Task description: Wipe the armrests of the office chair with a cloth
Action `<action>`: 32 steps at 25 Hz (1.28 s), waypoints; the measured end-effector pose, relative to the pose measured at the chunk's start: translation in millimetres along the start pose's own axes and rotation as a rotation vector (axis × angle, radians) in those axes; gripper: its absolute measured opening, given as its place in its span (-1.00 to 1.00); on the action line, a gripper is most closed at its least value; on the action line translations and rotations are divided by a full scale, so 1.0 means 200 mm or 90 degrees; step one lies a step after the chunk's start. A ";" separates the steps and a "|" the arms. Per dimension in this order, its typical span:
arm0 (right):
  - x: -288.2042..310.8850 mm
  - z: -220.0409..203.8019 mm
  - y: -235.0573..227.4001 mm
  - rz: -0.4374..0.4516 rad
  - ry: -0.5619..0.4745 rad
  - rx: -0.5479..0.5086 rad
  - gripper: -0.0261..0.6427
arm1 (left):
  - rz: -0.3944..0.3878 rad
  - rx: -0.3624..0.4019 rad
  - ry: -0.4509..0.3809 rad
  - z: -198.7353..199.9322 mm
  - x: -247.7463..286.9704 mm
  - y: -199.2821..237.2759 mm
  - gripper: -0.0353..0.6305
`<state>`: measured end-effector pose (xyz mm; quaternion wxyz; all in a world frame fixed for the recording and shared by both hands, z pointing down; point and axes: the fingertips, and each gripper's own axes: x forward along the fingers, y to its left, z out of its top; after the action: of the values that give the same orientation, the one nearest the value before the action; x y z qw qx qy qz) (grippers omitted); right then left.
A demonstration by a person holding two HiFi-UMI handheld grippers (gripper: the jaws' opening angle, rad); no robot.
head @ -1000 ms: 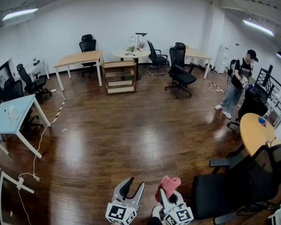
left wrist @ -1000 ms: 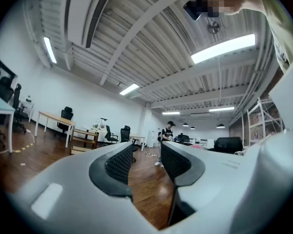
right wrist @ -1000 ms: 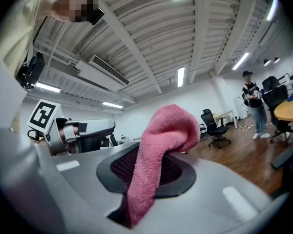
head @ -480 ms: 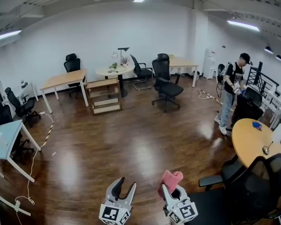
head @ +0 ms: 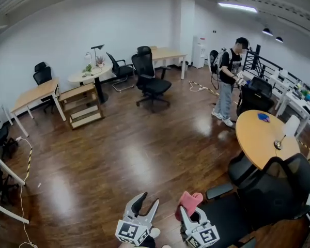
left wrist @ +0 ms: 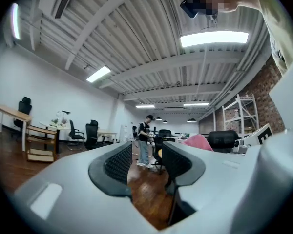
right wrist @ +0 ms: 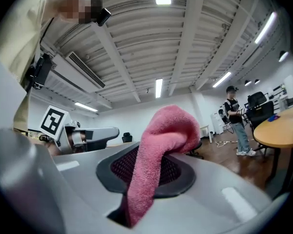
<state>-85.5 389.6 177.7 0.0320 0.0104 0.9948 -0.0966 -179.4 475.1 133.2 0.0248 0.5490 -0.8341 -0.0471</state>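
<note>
Since a second ago the whole scene has swung sideways in the head view. The black office chair now fills more of the lower right corner, and its near armrest sits closer to the grippers than before.

The right gripper is just left of the chair's seat, with its jaws clamped on a pink cloth. The right gripper view shows the cloth pinched between the dark pads, with a folded hump bulging out above them and towards the chair. The cloth lies near that armrest, just left of it and apart from it, and it touches no part of the chair.

The left gripper is further left of the chair, beside the right gripper. Its jaws stand apart and have just been closing a little. The left gripper view shows only wooden floor through the gap.

Behind the chair's backrest stands a round wooden table. Well beyond that, a person in a dark top stands by another black chair.
</note>
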 end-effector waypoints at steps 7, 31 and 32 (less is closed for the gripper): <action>0.37 -0.07 -0.36 -0.147 -0.009 -0.057 -0.74 | -0.196 -0.006 -0.038 -0.10 0.76 0.22 -0.40; -1.17 -0.04 -1.02 -0.737 -0.082 -0.063 -0.74 | -0.703 -0.039 0.052 -0.55 1.27 -1.41 -0.34; -1.23 -0.03 -1.05 -0.743 -0.086 -0.062 -0.74 | -0.709 -0.038 0.052 -0.55 1.28 -1.47 -0.32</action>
<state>154.2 180.7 239.6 0.0373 -0.5467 0.8348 -0.0531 -1.3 119.6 209.4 0.0437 0.9070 -0.4151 -0.0553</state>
